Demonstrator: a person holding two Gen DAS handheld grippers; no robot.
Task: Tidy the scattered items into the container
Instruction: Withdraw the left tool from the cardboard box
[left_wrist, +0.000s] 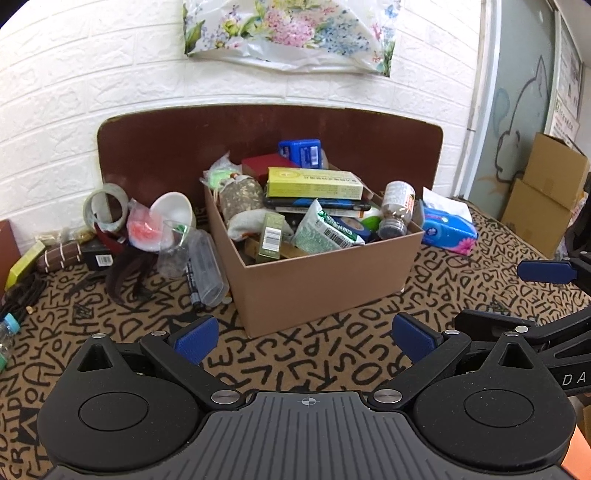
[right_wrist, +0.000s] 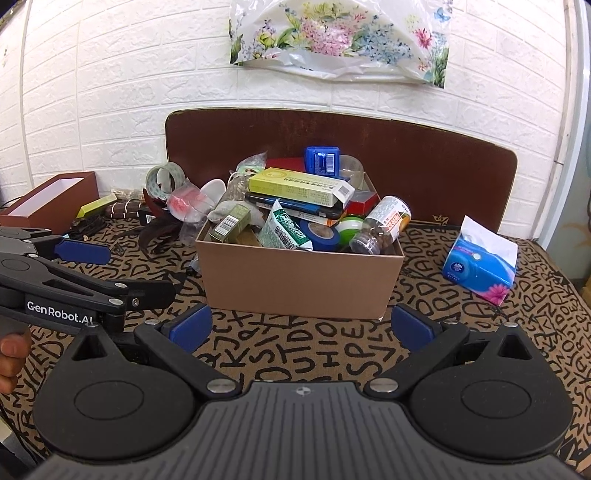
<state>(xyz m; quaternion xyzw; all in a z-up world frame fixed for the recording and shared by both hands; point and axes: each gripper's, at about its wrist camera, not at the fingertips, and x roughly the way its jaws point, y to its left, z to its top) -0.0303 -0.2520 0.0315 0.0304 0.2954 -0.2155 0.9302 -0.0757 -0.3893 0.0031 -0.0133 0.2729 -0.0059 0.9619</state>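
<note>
The cardboard box (left_wrist: 325, 280) stands on the letter-printed cloth (left_wrist: 332, 369) straight ahead of both grippers, apart from their tips, with a strip of bare cloth between. It is square-sided, matte brown and heaped above its rim: a yellow-green carton (left_wrist: 314, 183) lies flat on top, a blue case (left_wrist: 300, 151) stands behind it, a glass jar (left_wrist: 397, 208) leans at the right corner, and a green-printed packet (left_wrist: 325, 230) tilts against the front. The left gripper (left_wrist: 306, 338) has its blue-padded fingers spread wide with nothing between them; the right gripper (right_wrist: 302, 325) is likewise spread and empty. Scattered things lie in a loose heap just beside the box's left wall: a clear plastic bottle (left_wrist: 207, 266) on its side, a white bowl (left_wrist: 173, 212) tipped up, a tape roll (left_wrist: 105, 206) on edge, and a small black box (left_wrist: 98, 254). To the right, well apart from the box, sits a blue tissue pack (right_wrist: 480, 264). A brown board (right_wrist: 369, 147) leans on the white brick-textured wall (right_wrist: 110, 92) behind. Far left is an open brown tray box (right_wrist: 48, 201).
</note>
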